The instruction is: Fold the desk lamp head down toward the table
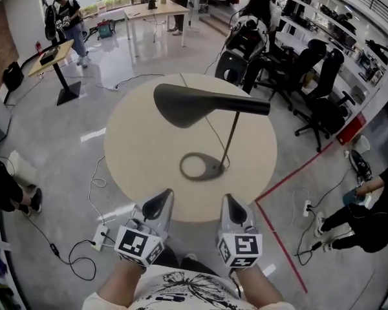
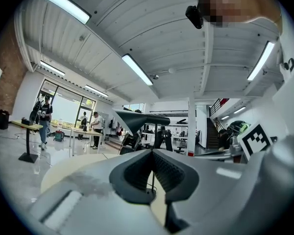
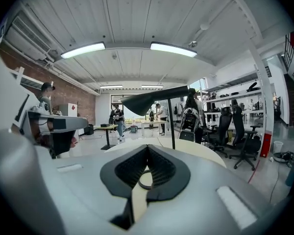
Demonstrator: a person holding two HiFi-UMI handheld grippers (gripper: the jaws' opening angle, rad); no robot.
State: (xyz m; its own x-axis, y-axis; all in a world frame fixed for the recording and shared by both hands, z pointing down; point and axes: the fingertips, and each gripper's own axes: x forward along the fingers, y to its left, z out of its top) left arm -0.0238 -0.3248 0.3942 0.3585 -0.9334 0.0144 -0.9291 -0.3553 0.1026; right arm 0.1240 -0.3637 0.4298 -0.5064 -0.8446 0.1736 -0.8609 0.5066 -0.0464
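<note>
A black desk lamp stands on the round beige table (image 1: 132,134). Its long cone head (image 1: 197,104) is raised and lies about level, pointing left, on a thin slanted stem (image 1: 231,137) above a ring base (image 1: 200,166). My left gripper (image 1: 159,204) and right gripper (image 1: 233,206) hover side by side over the table's near edge, short of the base, both shut and holding nothing. The left gripper view shows the lamp head (image 2: 139,119) beyond the shut left gripper (image 2: 152,152). The right gripper view shows the head (image 3: 148,101) and stem (image 3: 172,124) past the shut right gripper (image 3: 147,147).
Black office chairs (image 1: 310,82) and shelves stand at the right. A red tape line (image 1: 291,173) runs on the floor beside the table. A power strip (image 1: 98,236) and cables lie at the lower left. People stand at far desks (image 1: 152,8); a person (image 1: 375,205) crouches at right.
</note>
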